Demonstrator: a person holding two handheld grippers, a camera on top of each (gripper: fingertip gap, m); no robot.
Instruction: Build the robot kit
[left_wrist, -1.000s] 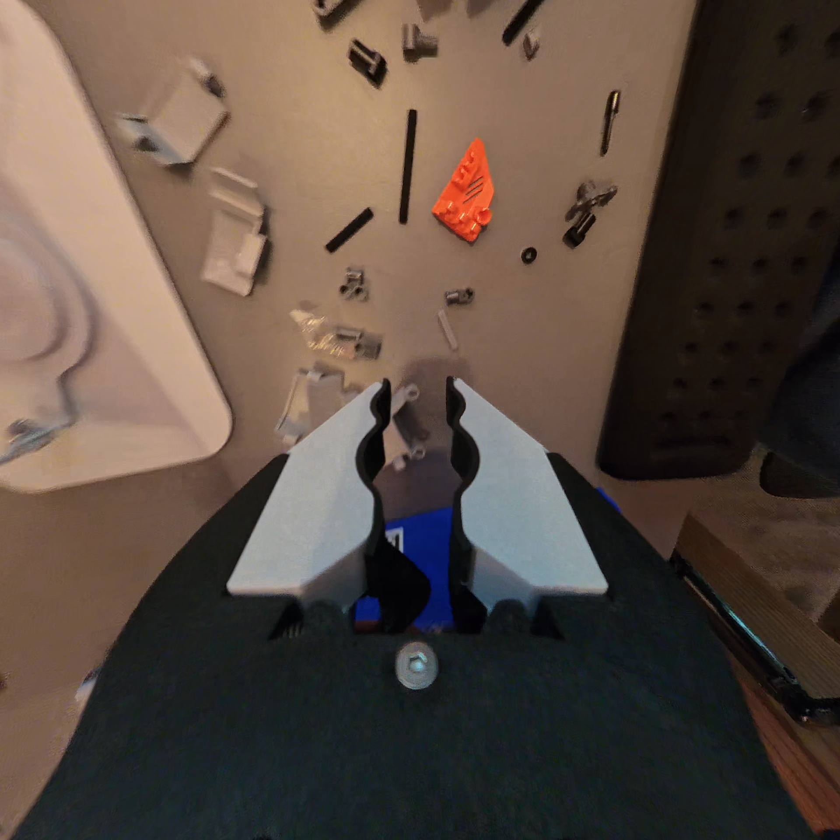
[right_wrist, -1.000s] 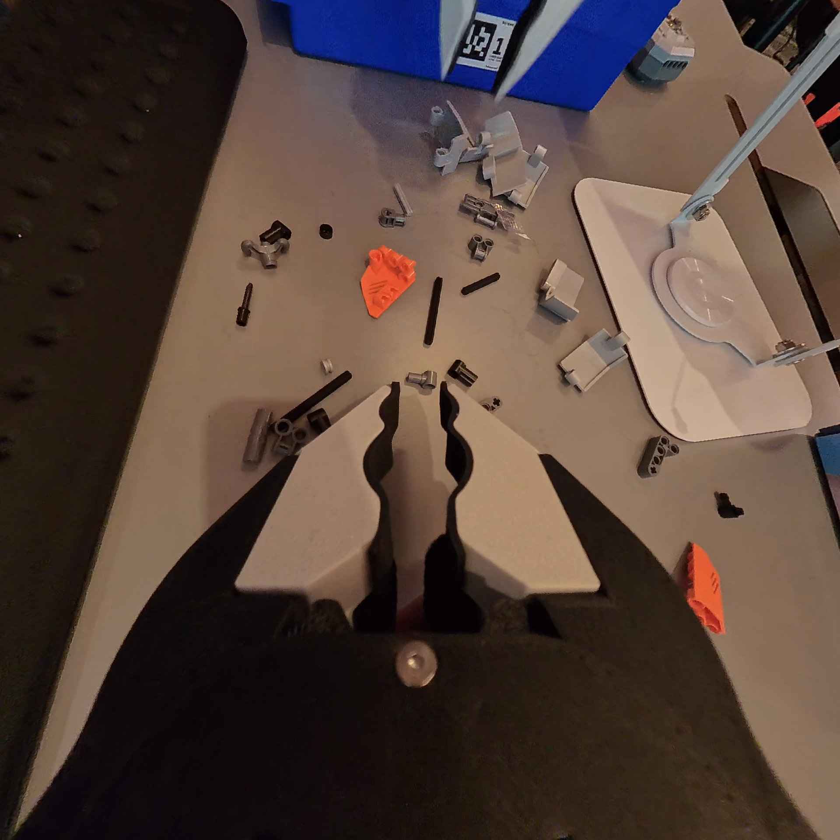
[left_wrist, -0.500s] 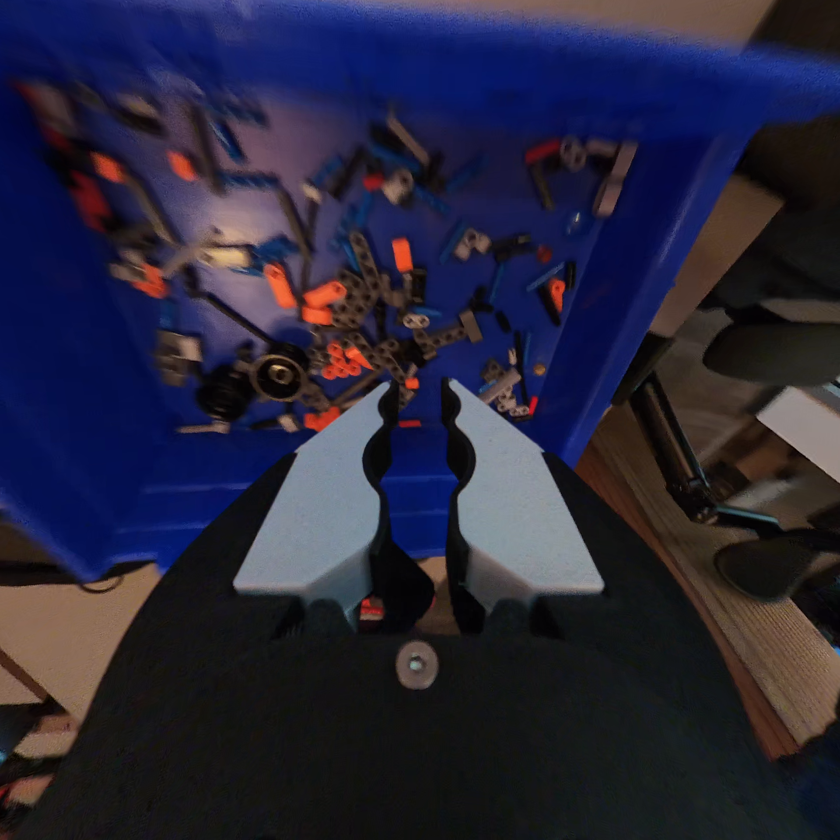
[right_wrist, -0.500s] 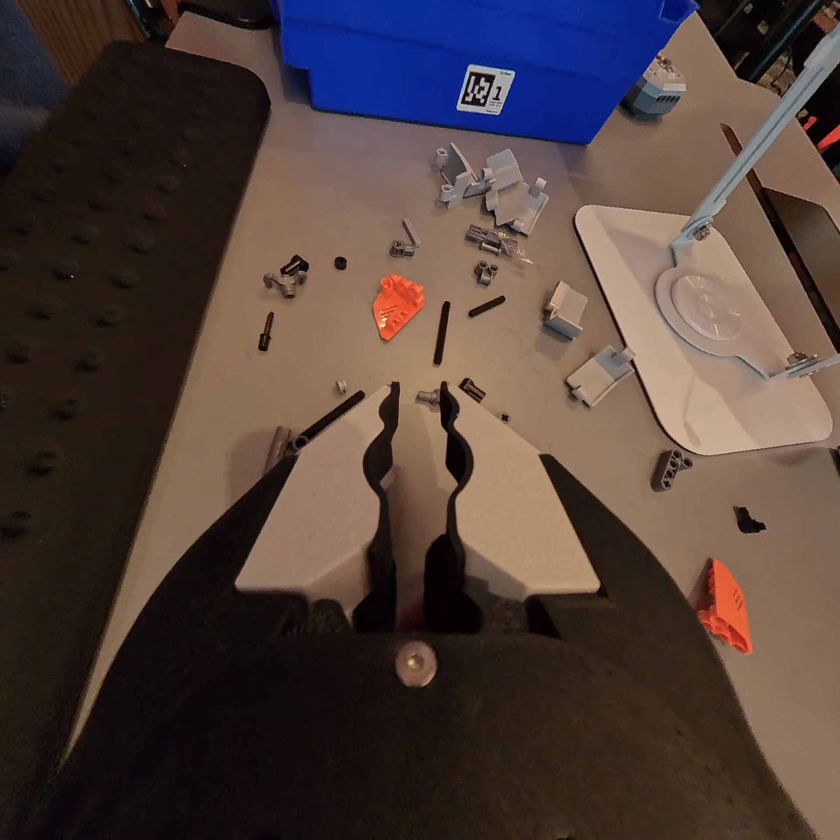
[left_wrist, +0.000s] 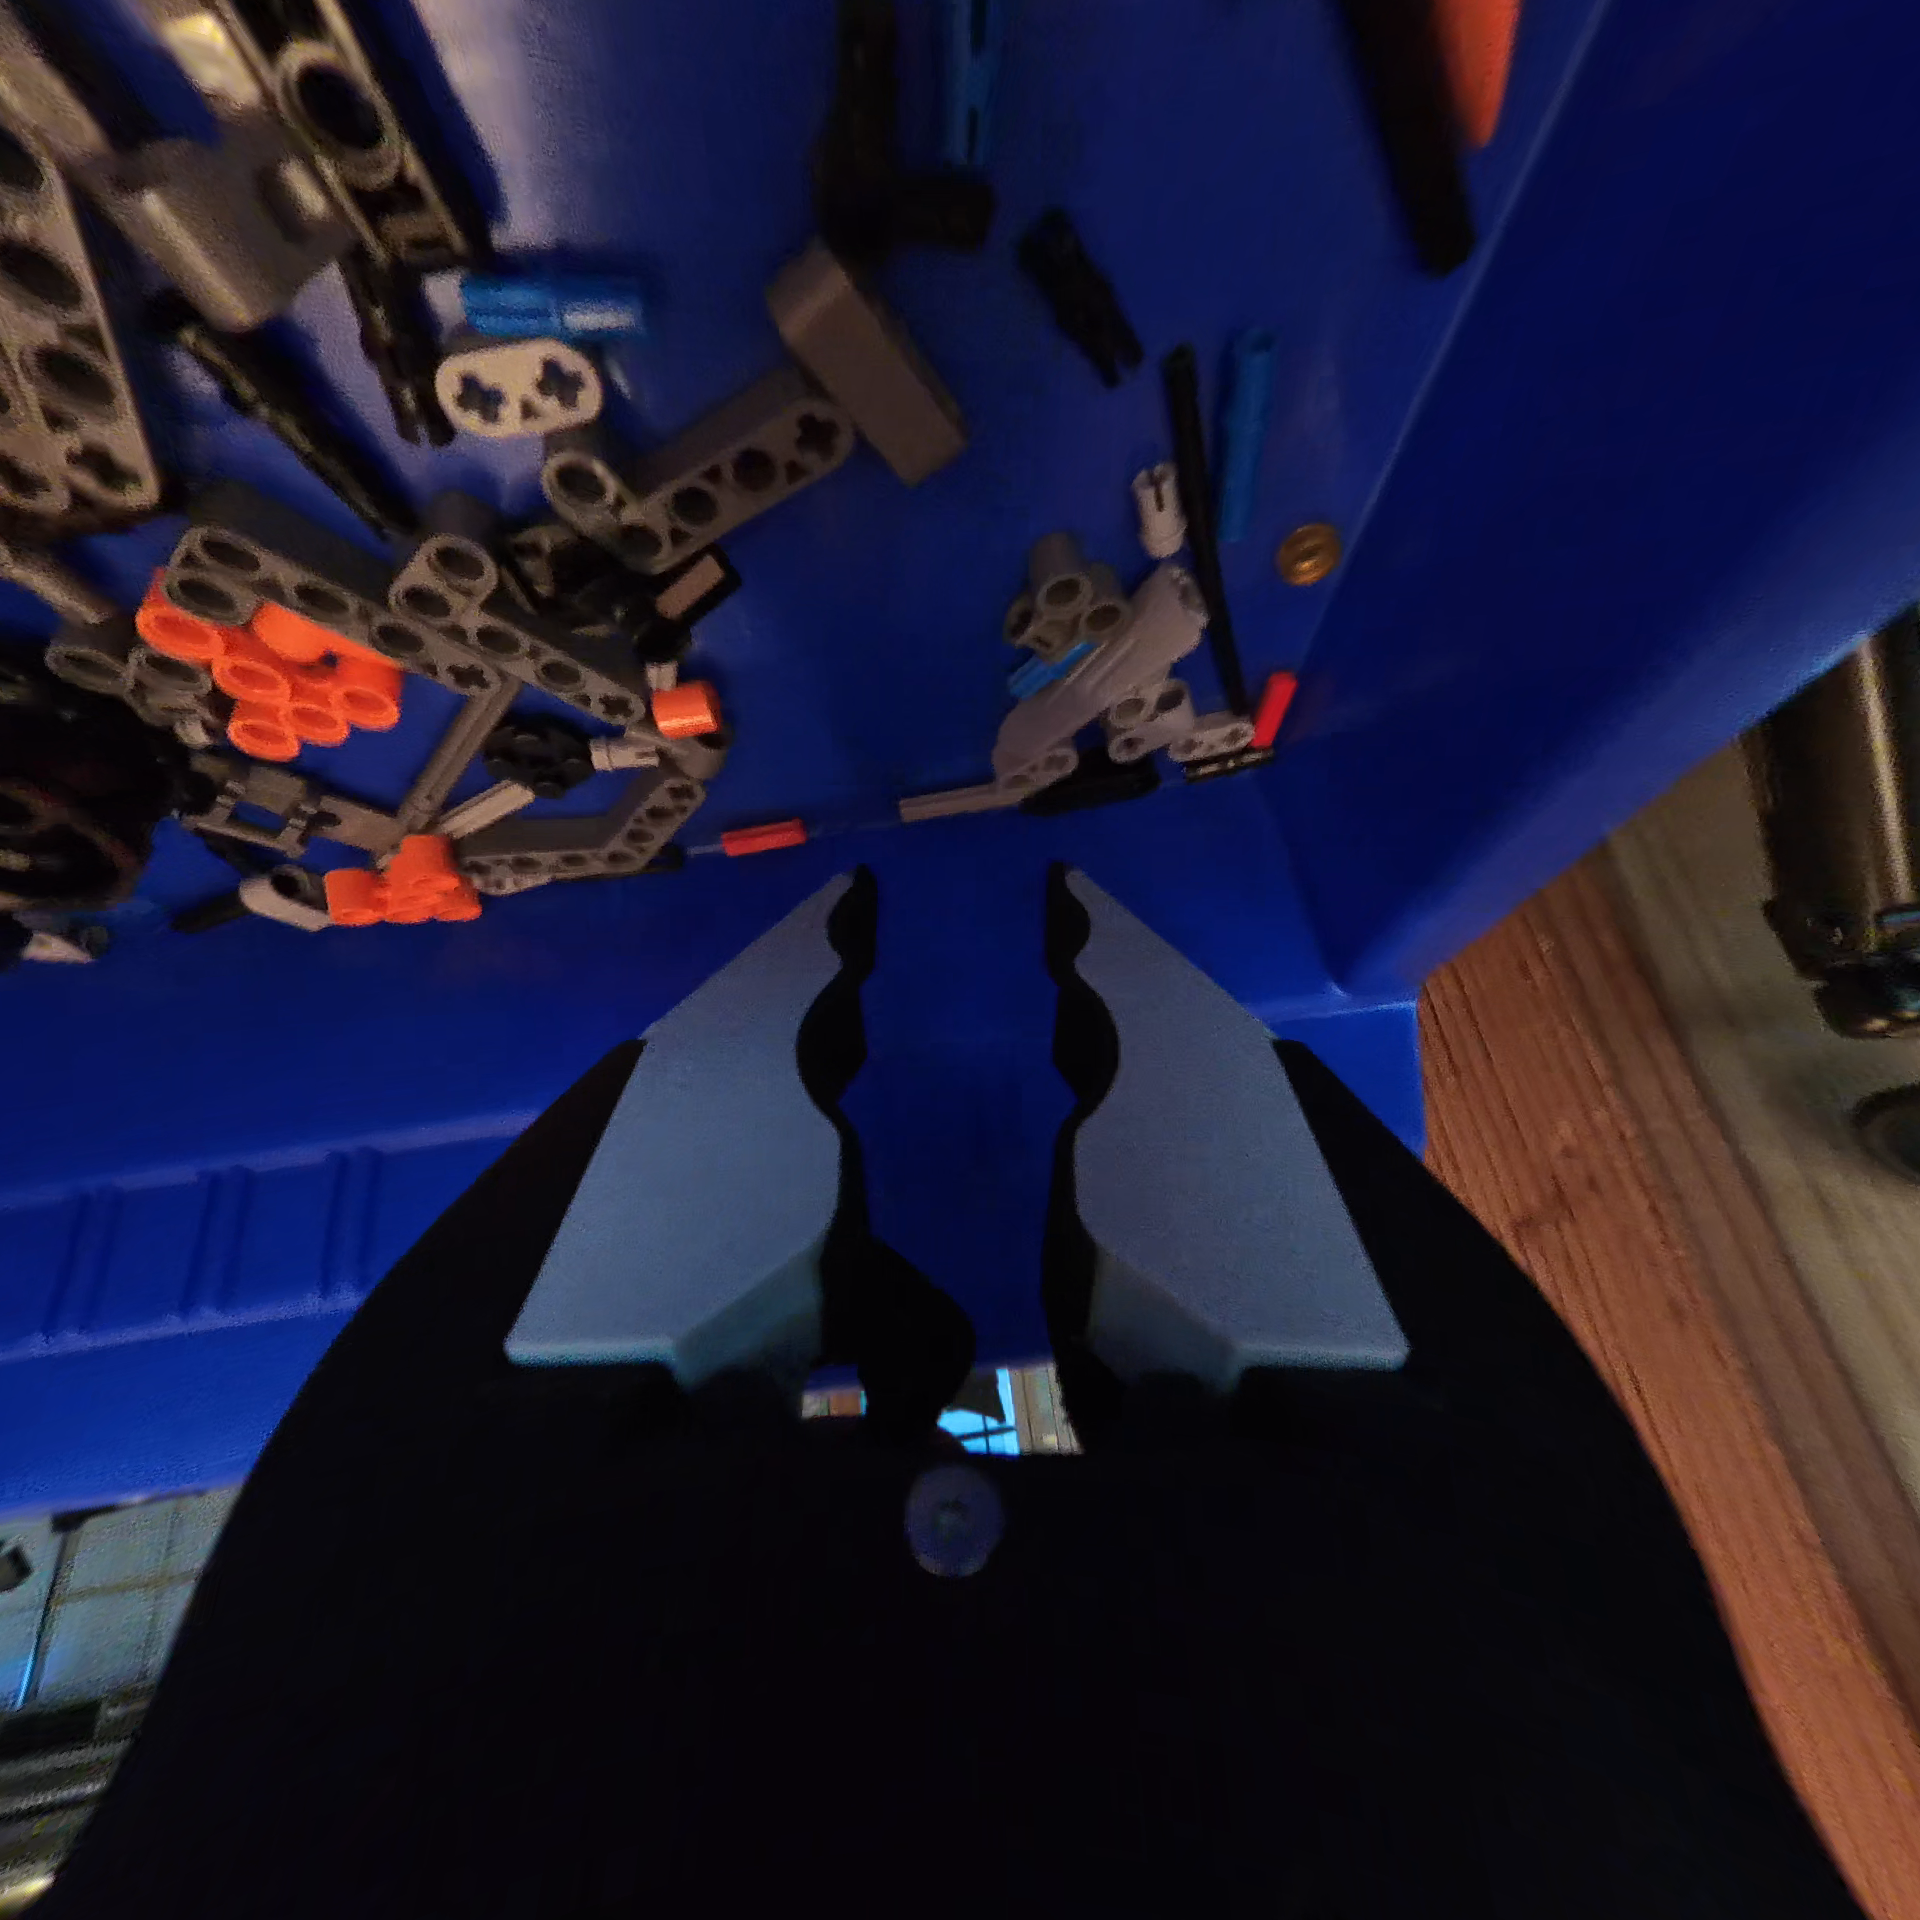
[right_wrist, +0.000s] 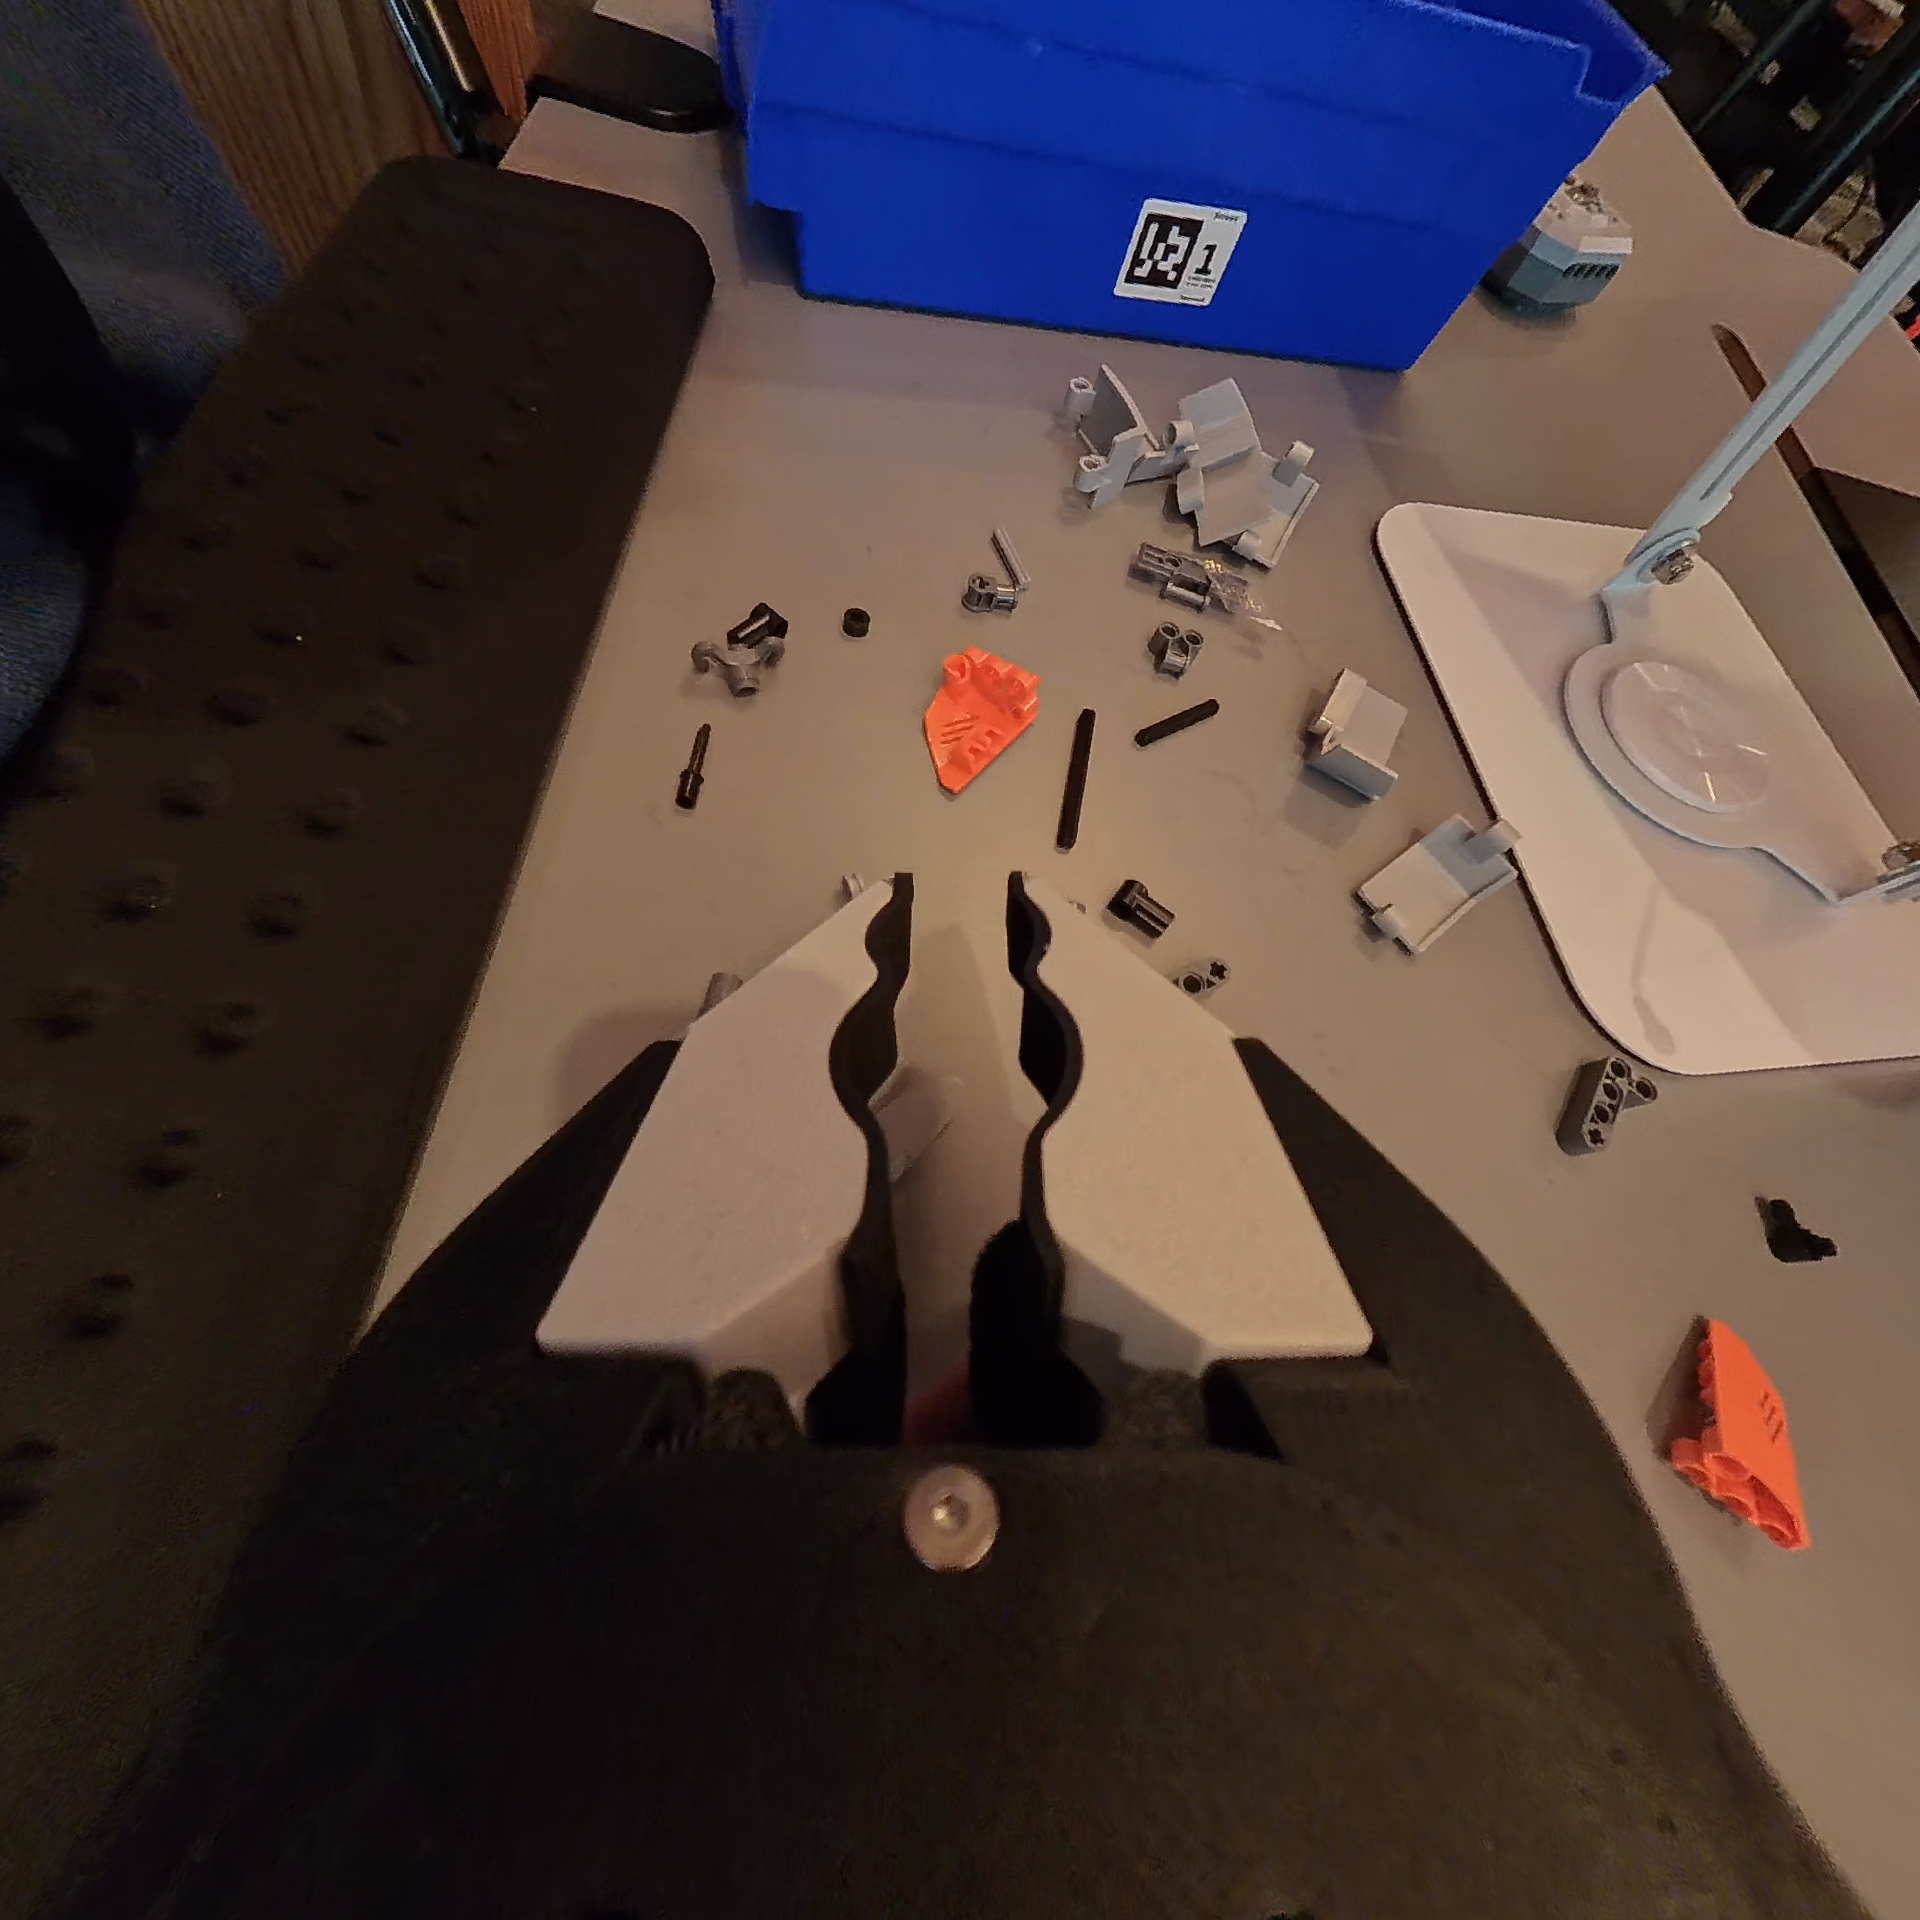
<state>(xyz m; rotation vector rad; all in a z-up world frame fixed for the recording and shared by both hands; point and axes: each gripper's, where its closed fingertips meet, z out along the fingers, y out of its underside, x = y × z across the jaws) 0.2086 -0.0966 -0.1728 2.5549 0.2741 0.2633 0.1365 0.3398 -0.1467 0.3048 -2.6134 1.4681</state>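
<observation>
Overhead, left gripper (left_wrist: 954, 883) fingers apart above blurred blue bin (left_wrist: 1558, 520), right gripper (right_wrist: 958, 883) fingers likewise parted, empty.

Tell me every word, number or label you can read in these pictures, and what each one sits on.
White sticker on the front wall of the blue bin: a black square code pattern with printed marks beside it. I do not copy out writing.
Orange wedge piece on the table: moulded ridges only, no lettering.
Left wrist view, inside the bin: blurred, no writing seen on the loose parts.

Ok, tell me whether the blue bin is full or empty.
Partly filled: loose building pieces lie scattered over the blue bin's floor, with bare blue showing between them.
</observation>
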